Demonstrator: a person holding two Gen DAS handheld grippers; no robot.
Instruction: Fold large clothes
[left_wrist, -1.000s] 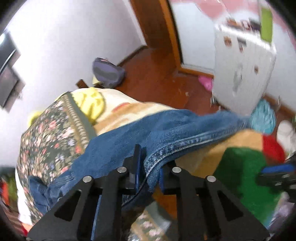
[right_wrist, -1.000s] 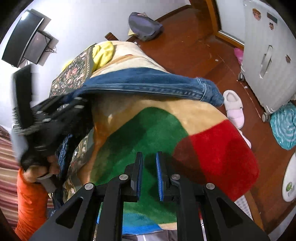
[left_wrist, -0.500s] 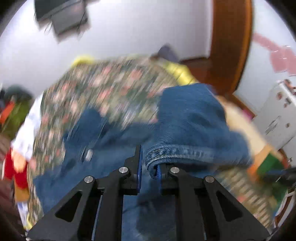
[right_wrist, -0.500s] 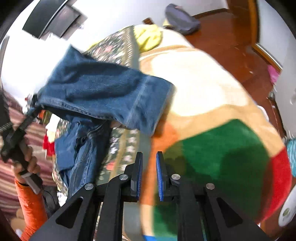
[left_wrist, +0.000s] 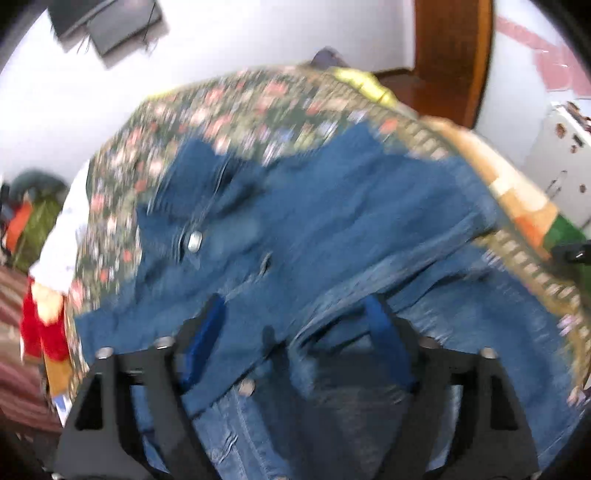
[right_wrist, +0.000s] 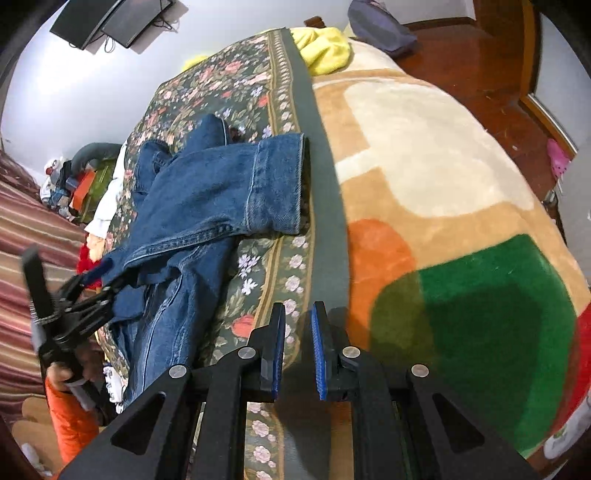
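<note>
A pair of blue jeans (right_wrist: 207, 206) lies on the flowered bedspread (right_wrist: 229, 85), one leg folded back over the rest with its hem toward the grey border. In the left wrist view the jeans (left_wrist: 332, 229) fill the frame, waist button showing. My left gripper (left_wrist: 295, 325) is open, its jaws wide apart over the denim, holding nothing; it shows in the right wrist view (right_wrist: 96, 280) at the jeans' near edge. My right gripper (right_wrist: 298, 332) hovers empty over the bedspread's border, jaws a narrow gap apart.
A colourful plush blanket (right_wrist: 461, 192) covers the bed's right side. A yellow cloth (right_wrist: 325, 48) lies at the far end. Clothes (right_wrist: 81, 177) are piled to the left. A wooden floor (right_wrist: 472, 48) and a white cabinet (left_wrist: 557, 162) stand beyond.
My left gripper carried the jeans leg across and laid it over the rest, then opened and let go. My right gripper stayed empty and shifted left toward the flowered spread.
</note>
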